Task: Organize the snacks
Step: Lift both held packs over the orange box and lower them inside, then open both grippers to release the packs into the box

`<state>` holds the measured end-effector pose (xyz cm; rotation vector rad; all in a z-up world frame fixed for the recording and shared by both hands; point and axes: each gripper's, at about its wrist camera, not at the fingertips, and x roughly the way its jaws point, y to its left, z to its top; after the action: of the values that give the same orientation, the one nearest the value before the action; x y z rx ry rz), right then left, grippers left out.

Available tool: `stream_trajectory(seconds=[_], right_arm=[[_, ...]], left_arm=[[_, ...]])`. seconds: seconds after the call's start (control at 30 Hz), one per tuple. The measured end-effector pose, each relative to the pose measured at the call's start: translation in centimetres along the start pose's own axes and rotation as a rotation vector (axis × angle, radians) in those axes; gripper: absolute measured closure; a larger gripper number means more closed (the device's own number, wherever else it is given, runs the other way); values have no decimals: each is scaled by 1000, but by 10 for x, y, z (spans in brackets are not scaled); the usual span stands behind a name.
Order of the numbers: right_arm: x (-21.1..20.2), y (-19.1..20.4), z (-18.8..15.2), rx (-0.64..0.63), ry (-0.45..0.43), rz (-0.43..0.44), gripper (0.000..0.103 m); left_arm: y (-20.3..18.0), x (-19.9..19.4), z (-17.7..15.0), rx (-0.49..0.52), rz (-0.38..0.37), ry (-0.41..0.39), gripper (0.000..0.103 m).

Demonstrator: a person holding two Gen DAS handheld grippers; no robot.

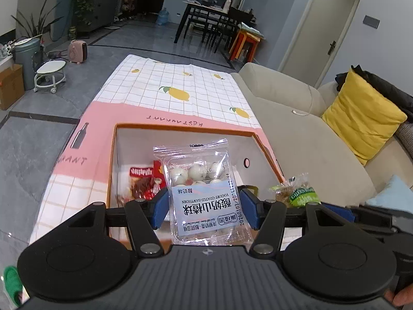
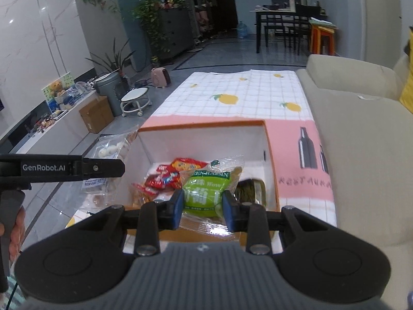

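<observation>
My left gripper is shut on a clear pack of white yogurt-coated hawthorn balls and holds it above the orange-rimmed white box. My right gripper is shut on a green raisin pack and holds it over the same box. Red snack packs and a dark packet lie inside the box. The raisin pack also shows at the right in the left wrist view. The hawthorn pack shows left of the box in the right wrist view.
The box sits on a table with a pink and white lemon-print cloth. A beige sofa with a yellow cushion stands to the right. A white stool, a cardboard carton and a grey bin stand on the floor left.
</observation>
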<state>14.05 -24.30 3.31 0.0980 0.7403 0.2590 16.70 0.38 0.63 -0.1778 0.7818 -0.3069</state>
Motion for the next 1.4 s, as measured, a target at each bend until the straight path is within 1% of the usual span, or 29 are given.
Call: stream_trajectory(seconds=[0.23, 0.37, 0.57, 0.8, 1.0, 1.23, 1.4], right_arm=[[43, -7, 30, -48, 50, 18, 74], [74, -12, 41, -113, 100, 27, 74], [116, -21, 45, -223, 152, -22, 74], [159, -29, 37, -335, 206, -75, 74], [179, -30, 32, -410, 220, -95, 74], [188, -25, 23, -508, 232, -129, 73], [191, -20, 19, -552, 236, -145, 73]], left_arm=[[-3, 36, 22, 53, -29, 53, 36], [-7, 61, 27, 83, -52, 101, 36], [-12, 104, 28, 110, -51, 185, 36], [-12, 144, 29, 144, -37, 256, 36], [-18, 168, 25, 209, -12, 308, 36], [-19, 186, 20, 233, 14, 364, 35], [-18, 191, 18, 230, 27, 394, 31]])
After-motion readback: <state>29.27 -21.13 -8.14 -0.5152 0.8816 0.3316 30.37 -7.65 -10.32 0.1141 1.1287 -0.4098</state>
